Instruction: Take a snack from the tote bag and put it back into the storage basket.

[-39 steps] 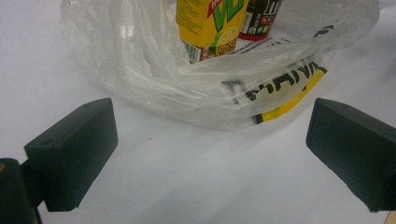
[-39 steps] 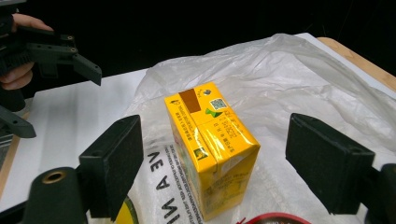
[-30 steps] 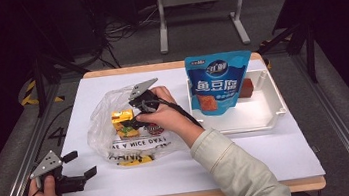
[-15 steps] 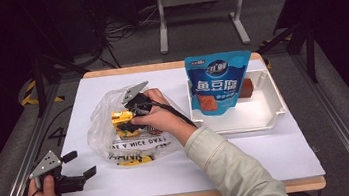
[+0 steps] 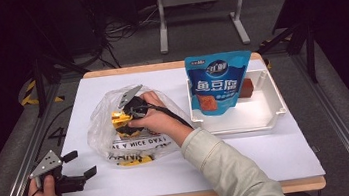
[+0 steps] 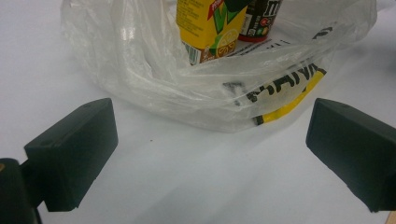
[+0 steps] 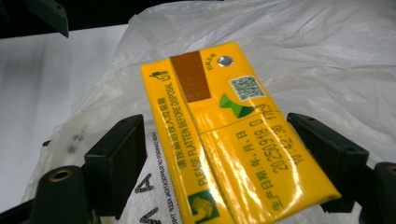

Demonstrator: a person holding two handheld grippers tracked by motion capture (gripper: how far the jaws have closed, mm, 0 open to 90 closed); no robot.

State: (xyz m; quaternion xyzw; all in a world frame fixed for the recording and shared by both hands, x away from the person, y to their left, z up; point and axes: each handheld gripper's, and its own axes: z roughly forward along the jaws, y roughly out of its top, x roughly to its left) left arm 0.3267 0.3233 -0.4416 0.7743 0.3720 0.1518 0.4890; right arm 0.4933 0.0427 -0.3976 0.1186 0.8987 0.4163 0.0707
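1. The right gripper (image 5: 125,115) reaches into the plastic bag (image 5: 101,132) at the table's left half. Its jaws stand apart on either side of a yellow carton (image 7: 224,140), not yet clamped.
2. The left gripper (image 5: 77,165) rests released at the near left corner, facing the bag.
3. Risk: the jaws may pinch bag film along with the carton, so the whole bag drags when lifted.
4. Risk: the carton's glossy top looks slick; a shallow bite could slip.
5. The tray (image 5: 270,116) at right holds a blue pouch (image 5: 217,83).
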